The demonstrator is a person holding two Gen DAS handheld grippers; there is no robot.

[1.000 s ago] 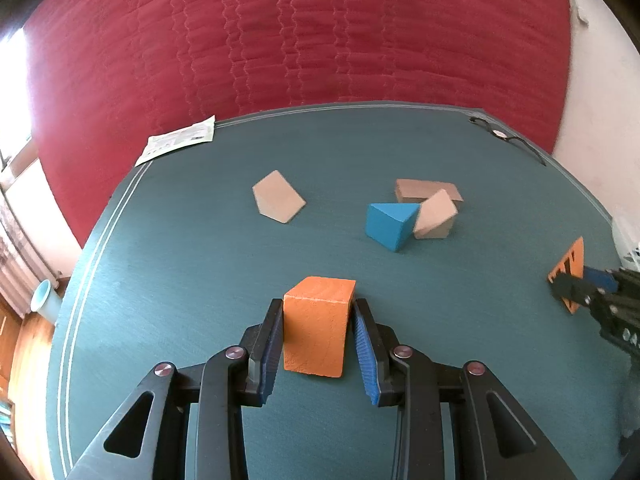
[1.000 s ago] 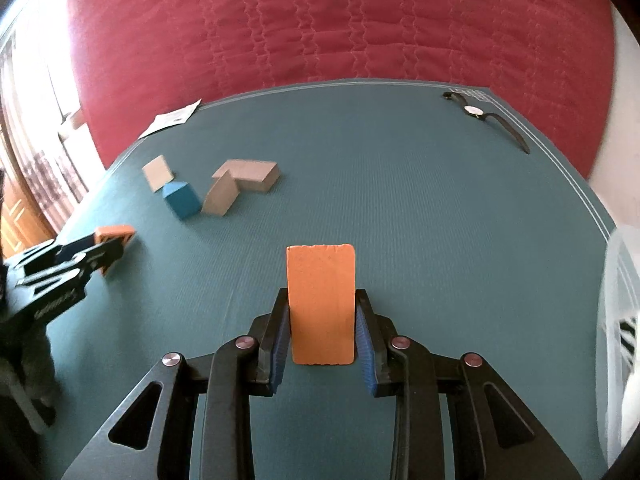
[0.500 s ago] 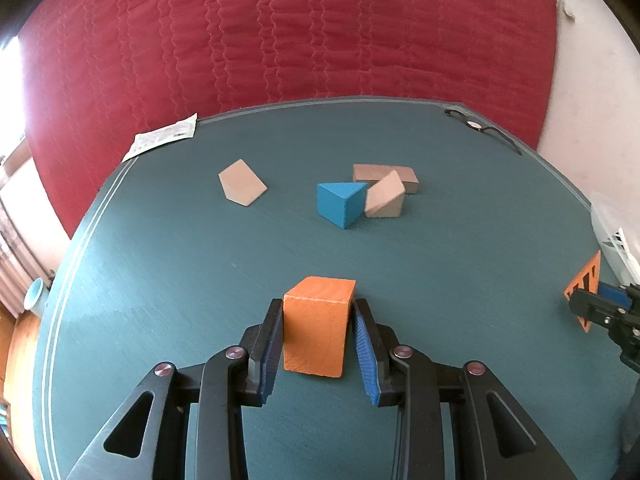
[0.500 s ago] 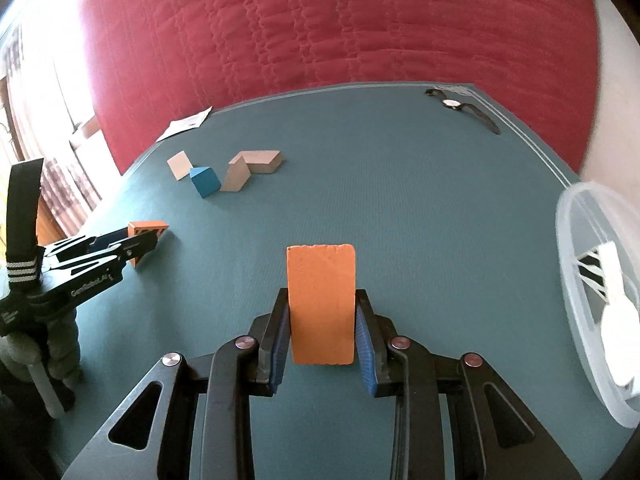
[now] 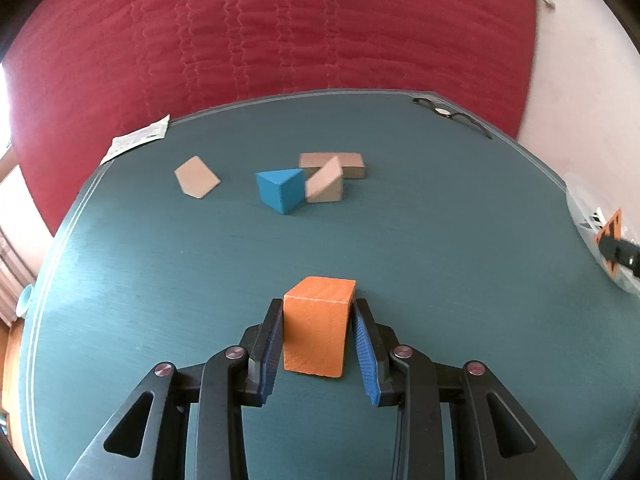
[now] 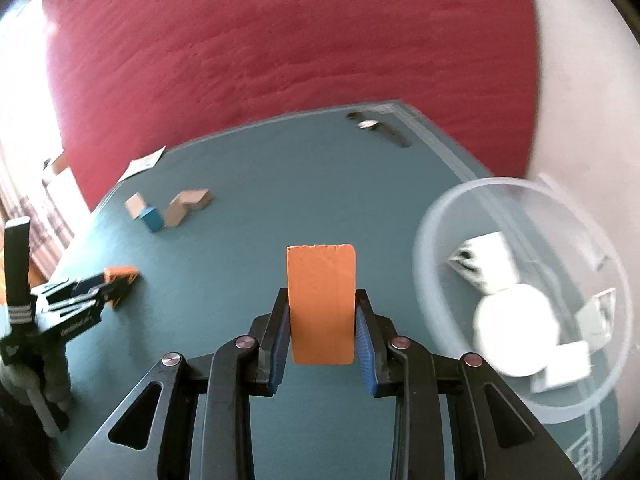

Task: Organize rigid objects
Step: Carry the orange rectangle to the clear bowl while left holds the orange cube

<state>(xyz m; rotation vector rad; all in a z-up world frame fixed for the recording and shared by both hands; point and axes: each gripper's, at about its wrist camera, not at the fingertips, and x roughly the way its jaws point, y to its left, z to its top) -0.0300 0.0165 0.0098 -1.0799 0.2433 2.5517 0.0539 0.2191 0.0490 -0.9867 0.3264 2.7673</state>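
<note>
My left gripper is shut on an orange cube-like block, held above the teal table. My right gripper is shut on a taller orange block, close to a clear round container at the right. Further back on the table lie a blue wedge, a tan slab, a tilted tan block and a brown bar. In the right wrist view the left gripper with its orange block shows at the left edge.
The clear container holds white boxes and a white round thing. A paper leaflet lies at the table's far left edge, a wristwatch at the far right corner. A red quilted wall stands behind.
Both hands have shifted to the right with their orange blocks. The clear container has come far into the right wrist view, and the loose blocks have slid leftward in it.
</note>
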